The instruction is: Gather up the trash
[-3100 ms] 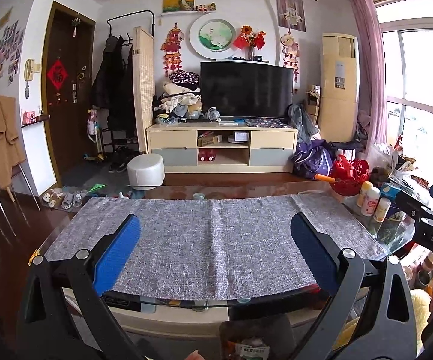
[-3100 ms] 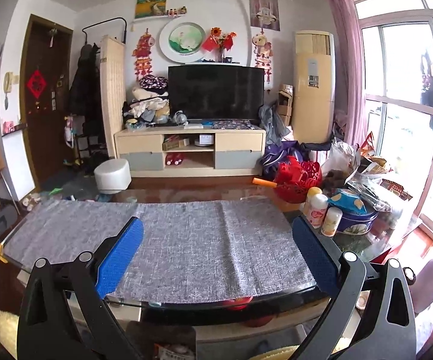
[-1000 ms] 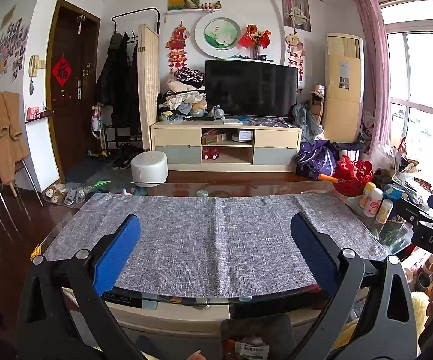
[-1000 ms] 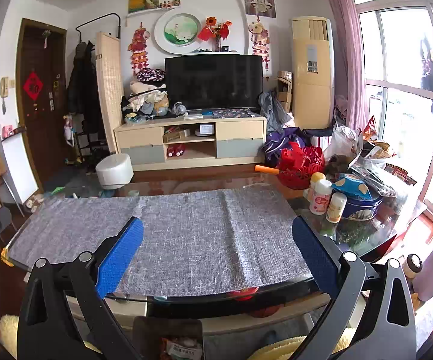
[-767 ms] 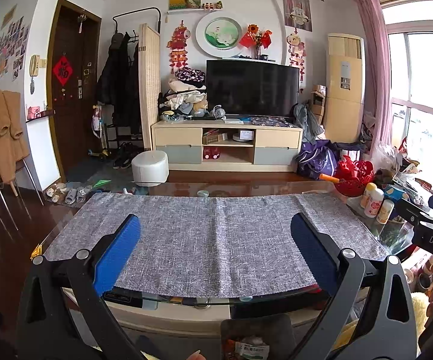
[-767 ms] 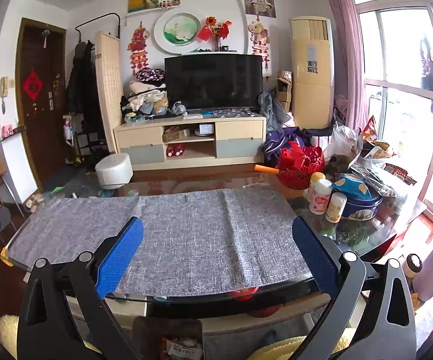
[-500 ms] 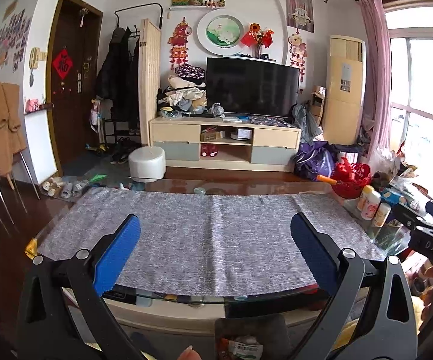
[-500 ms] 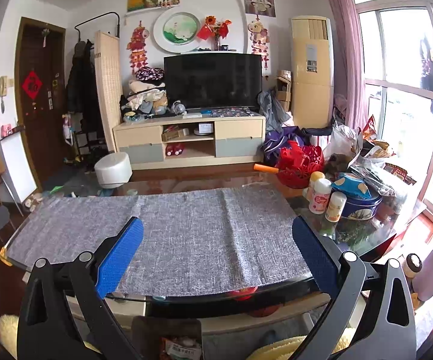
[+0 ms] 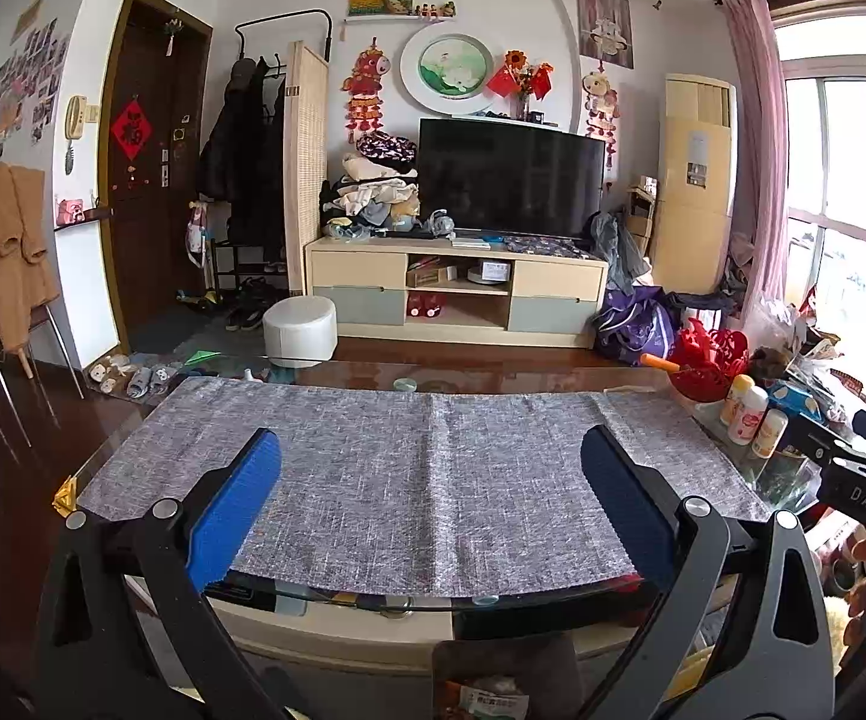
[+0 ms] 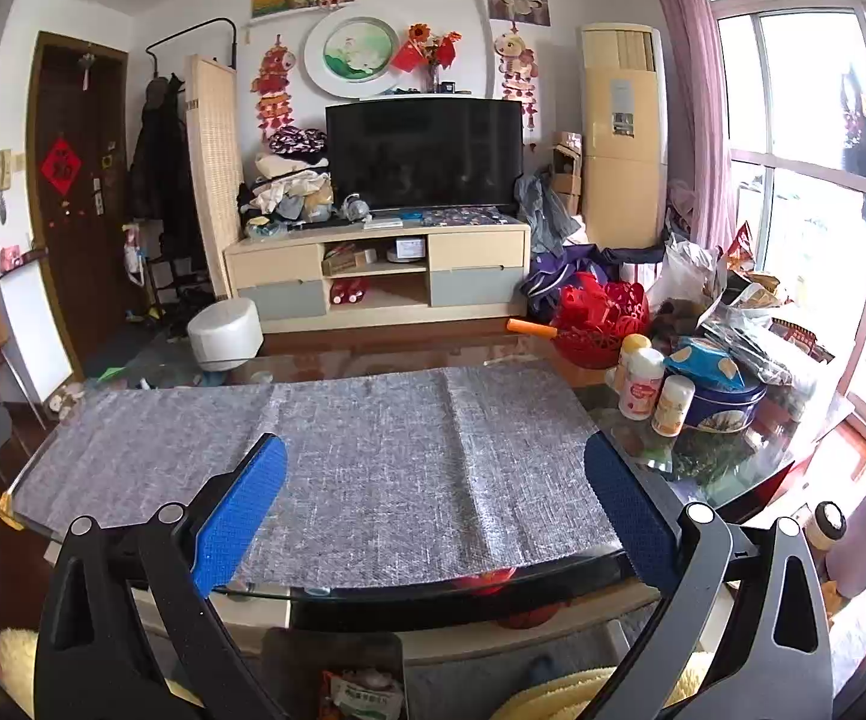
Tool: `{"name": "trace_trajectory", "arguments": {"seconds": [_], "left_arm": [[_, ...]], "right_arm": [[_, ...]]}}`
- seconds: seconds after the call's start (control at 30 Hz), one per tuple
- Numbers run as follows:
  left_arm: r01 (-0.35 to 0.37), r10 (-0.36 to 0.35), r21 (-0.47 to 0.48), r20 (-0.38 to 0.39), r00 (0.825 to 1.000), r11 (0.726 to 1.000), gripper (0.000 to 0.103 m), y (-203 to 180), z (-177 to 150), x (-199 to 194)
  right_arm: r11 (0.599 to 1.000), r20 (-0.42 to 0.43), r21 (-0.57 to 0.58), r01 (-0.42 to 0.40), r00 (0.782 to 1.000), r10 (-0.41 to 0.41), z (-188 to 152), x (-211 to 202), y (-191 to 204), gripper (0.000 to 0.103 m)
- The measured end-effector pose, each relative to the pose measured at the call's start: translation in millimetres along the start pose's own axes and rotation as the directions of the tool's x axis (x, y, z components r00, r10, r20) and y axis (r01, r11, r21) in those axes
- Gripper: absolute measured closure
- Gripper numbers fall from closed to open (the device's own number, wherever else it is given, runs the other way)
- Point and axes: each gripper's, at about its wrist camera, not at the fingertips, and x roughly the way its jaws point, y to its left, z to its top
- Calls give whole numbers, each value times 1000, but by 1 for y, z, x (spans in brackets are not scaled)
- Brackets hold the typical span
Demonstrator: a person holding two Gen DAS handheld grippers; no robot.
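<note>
My left gripper [image 9: 431, 480] is open and empty, held at the near edge of a glass coffee table covered by a grey cloth [image 9: 421, 468]. My right gripper [image 10: 436, 483] is also open and empty over the same cloth [image 10: 373, 456]. A brown bin with a food wrapper inside [image 9: 493, 702] sits on the floor below the table's front edge; it also shows in the right wrist view [image 10: 361, 693]. The right gripper's body [image 9: 865, 480] shows at the right edge of the left wrist view.
Small bottles [image 10: 643, 384] and a blue tin [image 10: 727, 402] stand at the table's right end beside a red basket [image 10: 601, 318] and bags of clutter [image 10: 745, 312]. A white stool [image 9: 300, 330] and TV cabinet [image 9: 457, 294] stand beyond the table.
Both grippers have stayed open and nearly still. The left view has shifted slightly; nothing was taken hold of.
</note>
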Motion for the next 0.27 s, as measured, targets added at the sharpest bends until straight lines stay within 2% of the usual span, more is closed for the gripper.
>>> {"name": "trace_trajectory", "arguments": {"seconds": [0.27], "left_arm": [[19, -19, -5, -18, 1000, 1000, 8, -1, 4, 15]], "right_arm": [[1000, -11, 6, 6, 1000, -6, 5, 10, -1, 3]]}}
